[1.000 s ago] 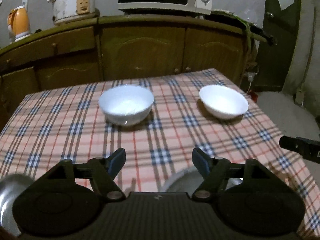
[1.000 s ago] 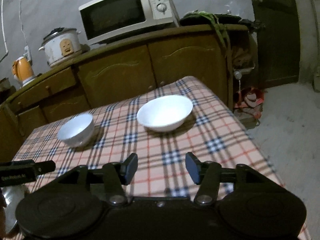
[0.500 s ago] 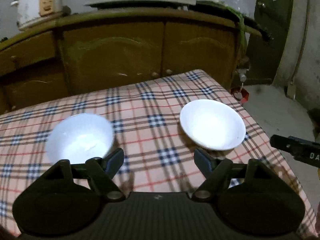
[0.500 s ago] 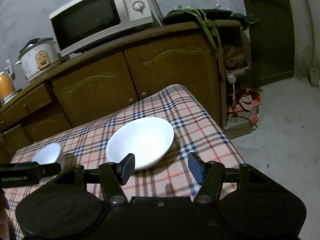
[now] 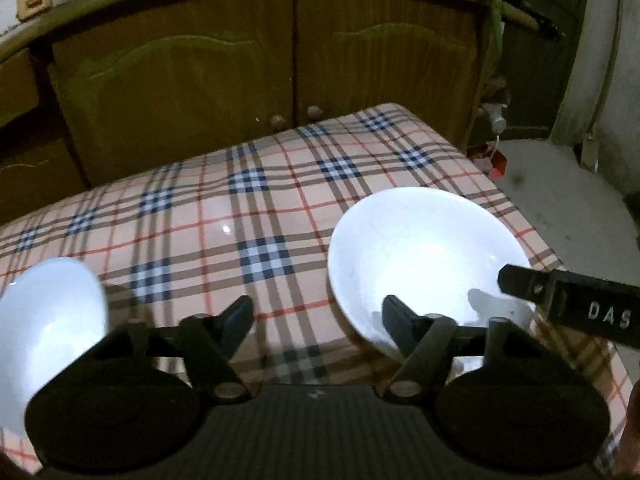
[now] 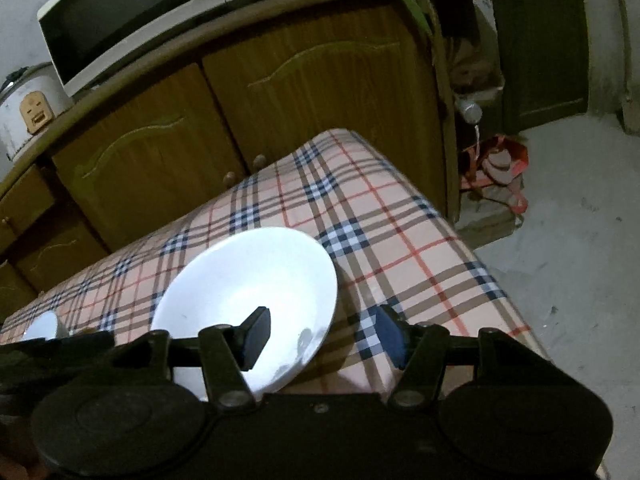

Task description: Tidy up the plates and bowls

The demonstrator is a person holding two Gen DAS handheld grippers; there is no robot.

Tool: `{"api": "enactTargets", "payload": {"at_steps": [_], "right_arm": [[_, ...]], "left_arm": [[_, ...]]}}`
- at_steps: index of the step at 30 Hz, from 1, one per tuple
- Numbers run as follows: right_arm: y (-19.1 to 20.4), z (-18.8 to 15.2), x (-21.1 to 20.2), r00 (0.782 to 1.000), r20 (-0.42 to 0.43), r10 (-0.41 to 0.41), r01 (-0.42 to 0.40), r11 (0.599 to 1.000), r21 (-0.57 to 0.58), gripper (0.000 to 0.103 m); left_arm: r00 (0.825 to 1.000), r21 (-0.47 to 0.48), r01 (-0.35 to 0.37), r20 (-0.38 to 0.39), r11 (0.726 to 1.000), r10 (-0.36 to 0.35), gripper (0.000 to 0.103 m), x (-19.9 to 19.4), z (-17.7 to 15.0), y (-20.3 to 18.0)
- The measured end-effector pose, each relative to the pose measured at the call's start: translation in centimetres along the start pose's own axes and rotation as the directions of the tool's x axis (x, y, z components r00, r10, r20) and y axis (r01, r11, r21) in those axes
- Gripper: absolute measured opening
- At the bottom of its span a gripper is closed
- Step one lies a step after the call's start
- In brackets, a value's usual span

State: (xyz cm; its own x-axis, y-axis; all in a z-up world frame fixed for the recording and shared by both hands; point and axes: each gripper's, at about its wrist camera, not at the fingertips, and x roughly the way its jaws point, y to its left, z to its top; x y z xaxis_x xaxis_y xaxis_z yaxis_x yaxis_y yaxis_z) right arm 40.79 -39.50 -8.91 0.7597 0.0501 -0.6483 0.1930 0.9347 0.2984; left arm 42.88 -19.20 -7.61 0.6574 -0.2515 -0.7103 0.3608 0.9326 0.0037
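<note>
Left wrist view: the left tool (image 5: 316, 316) hangs spread over the plaid tabletop (image 5: 256, 216), pinching nothing; a wide white bowl (image 5: 424, 256) sits near the right edge, a smaller white bowl (image 5: 48, 320) at far left; the right tool's arm above the wide bowl's rim bears white letters "DAS", the rest cut off. Right wrist view: the right tool (image 6: 322, 338) is spread across the wide bowl's (image 6: 248, 292) near rim, one finger over its inside, the other outside; a microwave (image 6: 116, 12) and rice cooker (image 6: 24, 108) stand on the cabinet.
</note>
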Motion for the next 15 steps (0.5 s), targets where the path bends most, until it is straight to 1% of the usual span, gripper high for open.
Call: {"api": "enactTargets", "payload": {"at_steps": [1,2,3,4,5,6,7,8,9,12,15], "right_arm": [[-0.1,0.0,0.4,1.0,-0.007,0.008,-0.008,1.0,0.002,0.071],[-0.1,-0.1,0.7,1.0,-0.014,0.01,-0.01,1.0,0.006,0.07],[-0.1,-0.2,1.0,1.0,-0.02,0.014,-0.014,1.0,0.01,0.067],[-0.1,-0.2,1.3,1.0,-0.021,0.023,-0.023,1.0,0.015,0.055],[0.0,-0.3,1.6,0.999,-0.027,0.031,-0.031,0.999,0.016,0.048],[0.1,-0.4,1.8,0.999,-0.035,0.034,-0.034,0.999,0.02,0.034],[0.3,-0.5,1.9,0.999,-0.036,0.041,-0.04,0.999,0.021,0.026],[0.4,-0.6,1.9,0.999,-0.029,0.033,-0.032,0.999,0.021,0.025],[0.5,-0.7,1.7,0.999,-0.022,0.028,-0.027,0.999,0.017,0.022],[0.8,-1.0,0.8,0.999,-0.006,0.036,-0.036,0.999,0.012,0.022],[1.6,-1.1,-0.7,0.999,0.016,0.042,-0.042,0.999,-0.003,0.022]], "left_arm": [[1.0,0.006,0.007,-0.004,1.0,-0.007,0.062,0.4,0.1,-0.1],[1.0,0.016,0.007,-0.009,1.0,-0.007,0.051,0.8,0.1,-0.3],[1.0,0.024,0.006,-0.01,1.0,-0.005,0.047,1.1,0.1,-0.4],[1.0,0.022,0.014,-0.009,1.0,-0.014,0.04,1.3,0.1,-0.4],[1.0,0.019,0.029,-0.007,0.999,-0.029,0.029,1.5,0.1,-0.4],[0.999,0.017,0.05,-0.007,0.999,-0.05,0.023,1.5,0.1,-0.5],[0.999,0.022,0.053,-0.005,0.998,-0.053,0.021,1.6,0.1,-0.7],[0.999,0.031,0.044,-0.002,0.999,-0.044,0.021,1.5,0.0,-0.8],[0.999,0.028,0.045,-0.004,0.999,-0.045,0.021,1.5,0.0,-0.8],[0.998,0.011,0.06,-0.01,0.998,-0.06,0.02,0.9,-0.2,-0.4],[0.998,-0.007,0.057,0.0,0.998,-0.057,0.02,-0.5,-0.4,-0.2]]}}
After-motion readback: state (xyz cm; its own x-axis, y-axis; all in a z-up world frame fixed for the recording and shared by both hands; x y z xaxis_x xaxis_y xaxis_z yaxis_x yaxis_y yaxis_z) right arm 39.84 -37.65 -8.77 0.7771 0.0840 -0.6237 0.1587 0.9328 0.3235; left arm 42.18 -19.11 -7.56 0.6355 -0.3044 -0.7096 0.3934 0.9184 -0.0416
